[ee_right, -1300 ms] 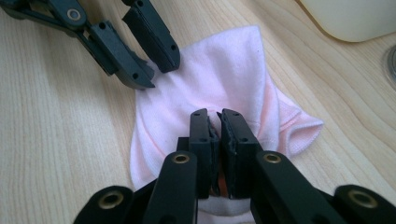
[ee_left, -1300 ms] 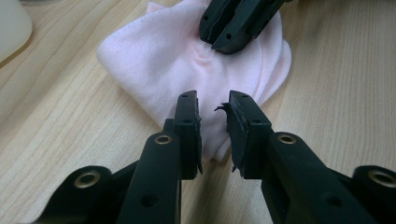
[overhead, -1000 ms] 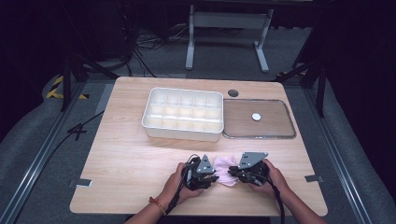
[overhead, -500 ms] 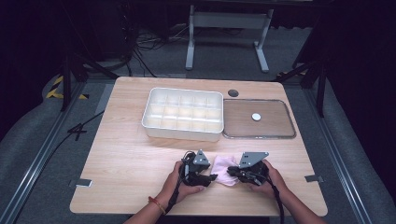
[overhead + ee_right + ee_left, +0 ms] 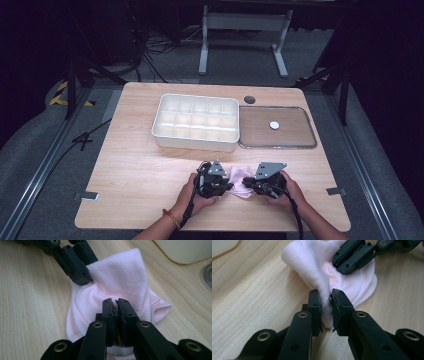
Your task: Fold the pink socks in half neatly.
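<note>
From the left edge inward, the wooden table is bare until the person's left hand comes up from the near side, carrying the left gripper. Its jaws have just been closing, and now they pinch a fold of the pink sock, the fabric bunched between the pads and standing up off the wood (a proper grip, not a touch). The sock lies near the front edge of the table, between the two hands, crumpled rather than flat.

Just to its right, the right gripper is clamped on the opposite end of the same sock, its jaws nearly together with a thin layer of cloth between them, so each tool has one end. I take it that holding both ends is meant to let the person fold or stretch the sock, since one gripper alone would only drag it.

Farther back, well apart from the hands, sits a white compartment tray, its cells looking empty from here, and touching its right side a clear flat lid with a small white disc on it. The tray looks like the likely destination.
</note>
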Demonstrator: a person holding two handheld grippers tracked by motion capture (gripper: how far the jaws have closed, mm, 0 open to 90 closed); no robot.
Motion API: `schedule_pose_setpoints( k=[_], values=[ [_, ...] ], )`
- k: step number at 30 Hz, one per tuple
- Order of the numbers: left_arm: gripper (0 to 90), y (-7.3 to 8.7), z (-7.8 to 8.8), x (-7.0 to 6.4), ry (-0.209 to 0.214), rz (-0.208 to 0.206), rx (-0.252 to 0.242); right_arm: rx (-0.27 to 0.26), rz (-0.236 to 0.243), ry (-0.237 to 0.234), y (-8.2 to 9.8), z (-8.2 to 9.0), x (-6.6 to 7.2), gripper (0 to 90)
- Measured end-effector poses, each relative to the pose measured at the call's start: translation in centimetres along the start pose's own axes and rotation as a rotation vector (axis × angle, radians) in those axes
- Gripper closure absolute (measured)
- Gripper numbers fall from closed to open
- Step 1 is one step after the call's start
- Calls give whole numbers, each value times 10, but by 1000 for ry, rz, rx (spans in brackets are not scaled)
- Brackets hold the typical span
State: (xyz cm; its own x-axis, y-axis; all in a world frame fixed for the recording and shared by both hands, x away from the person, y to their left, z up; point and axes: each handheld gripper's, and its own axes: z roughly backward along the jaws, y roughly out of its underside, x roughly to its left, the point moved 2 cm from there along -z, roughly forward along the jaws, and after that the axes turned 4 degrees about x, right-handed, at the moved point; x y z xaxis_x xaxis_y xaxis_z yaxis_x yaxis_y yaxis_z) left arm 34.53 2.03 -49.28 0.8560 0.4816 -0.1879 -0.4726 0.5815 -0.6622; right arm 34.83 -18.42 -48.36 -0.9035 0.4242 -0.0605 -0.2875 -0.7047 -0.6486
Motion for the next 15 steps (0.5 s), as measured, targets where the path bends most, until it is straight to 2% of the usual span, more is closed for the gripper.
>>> schedule_pose_setpoints(
  k=[4,15],
  values=[
    [801,0,2,-1,-14,-18,4,-3,-4,-7,-1,-1,-1,843],
    [818,0,7,-1,-31,-19,-25,-6,-5,3,-5,-5,-1,843]
  ],
)
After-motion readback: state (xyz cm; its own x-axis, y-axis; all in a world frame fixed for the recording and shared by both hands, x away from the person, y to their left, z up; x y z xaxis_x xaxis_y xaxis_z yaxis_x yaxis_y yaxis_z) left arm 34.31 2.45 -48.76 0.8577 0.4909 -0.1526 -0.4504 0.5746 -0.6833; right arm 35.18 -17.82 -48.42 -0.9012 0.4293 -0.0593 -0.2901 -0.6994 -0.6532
